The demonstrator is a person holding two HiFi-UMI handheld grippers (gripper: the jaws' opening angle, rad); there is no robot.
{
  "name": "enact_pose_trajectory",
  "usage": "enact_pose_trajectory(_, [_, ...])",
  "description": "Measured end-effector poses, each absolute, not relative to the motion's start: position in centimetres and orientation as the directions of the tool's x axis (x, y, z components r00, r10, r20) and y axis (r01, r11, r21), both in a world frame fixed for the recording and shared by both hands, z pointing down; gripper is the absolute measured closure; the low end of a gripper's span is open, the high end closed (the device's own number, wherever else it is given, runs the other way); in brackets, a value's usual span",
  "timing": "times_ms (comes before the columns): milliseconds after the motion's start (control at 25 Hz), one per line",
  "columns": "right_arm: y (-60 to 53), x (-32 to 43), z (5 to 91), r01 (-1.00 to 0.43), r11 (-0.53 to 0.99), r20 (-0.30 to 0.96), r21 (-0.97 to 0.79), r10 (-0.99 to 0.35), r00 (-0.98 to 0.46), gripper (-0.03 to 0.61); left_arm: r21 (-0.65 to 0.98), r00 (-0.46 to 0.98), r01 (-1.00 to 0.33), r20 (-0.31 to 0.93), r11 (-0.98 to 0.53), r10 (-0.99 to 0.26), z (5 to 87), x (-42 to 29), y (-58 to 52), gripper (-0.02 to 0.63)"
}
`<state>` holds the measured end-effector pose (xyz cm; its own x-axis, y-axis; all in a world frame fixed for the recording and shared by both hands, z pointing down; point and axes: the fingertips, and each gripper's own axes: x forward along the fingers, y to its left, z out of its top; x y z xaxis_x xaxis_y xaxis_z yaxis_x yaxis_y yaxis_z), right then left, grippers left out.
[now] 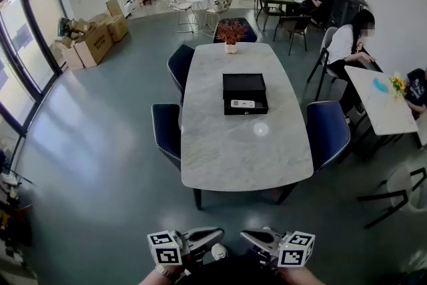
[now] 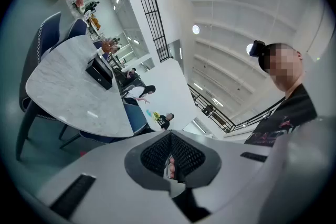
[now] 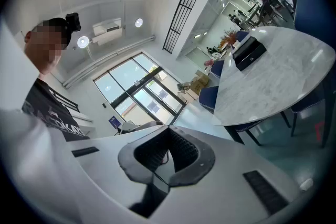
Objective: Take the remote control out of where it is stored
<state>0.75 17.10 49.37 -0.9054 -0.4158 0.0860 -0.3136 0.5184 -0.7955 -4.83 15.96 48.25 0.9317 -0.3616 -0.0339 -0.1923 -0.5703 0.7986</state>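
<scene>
Two tools hang low, well short of the table (image 1: 247, 163). At left, beyond a blue chair (image 1: 166, 131), the left tool (image 1: 212, 235) appears to have its jaws pressed together on nothing. Farther off, near the table's middle, a white remote control (image 1: 243, 103) lies in the front part of an open black box (image 1: 244, 85). The right tool (image 1: 252, 235) is closed and empty.

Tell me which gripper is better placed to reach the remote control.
The right gripper, only slightly: it and the left gripper hang shut, far from the table, but the remote control lies a little toward its side.
</scene>
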Motion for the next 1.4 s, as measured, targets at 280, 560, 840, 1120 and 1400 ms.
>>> enact_pose_trajectory(280, [17.1,0.5,49.1,-0.316,0.524,0.092,-0.791,-0.409,-0.908,0.569,0.799,0.931,-0.194,-0.033,-0.569,-0.364,48.2,-4.9,15.9,0.608])
enact_pose_trajectory(560, [16.9,0.5,48.8,-0.313,0.545,0.081,-0.778,-0.407,-0.910,0.569,0.799,0.930,-0.195,-0.034,-0.569,-0.366,48.2,-5.0,15.8,0.609])
enact_pose_trajectory(840, [16.1,1.4,48.7,-0.331,0.516,0.085,-0.790,-0.443,-0.893,0.568,0.798,0.932,-0.189,-0.037,-0.572,-0.360,48.0,-4.9,15.9,0.608])
enact_pose_trajectory(1120, [15.0,2.1,49.1,-0.367,0.457,0.089,-0.811,-0.523,-0.848,0.569,0.795,0.934,-0.186,-0.039,-0.577,-0.355,48.0,-5.6,15.8,0.609])
enact_pose_trajectory(1400, [14.5,0.9,49.2,-0.377,0.448,0.104,-0.810,-0.524,-0.845,0.569,0.793,0.927,-0.191,-0.048,-0.578,-0.372,47.9,-7.3,15.7,0.607])
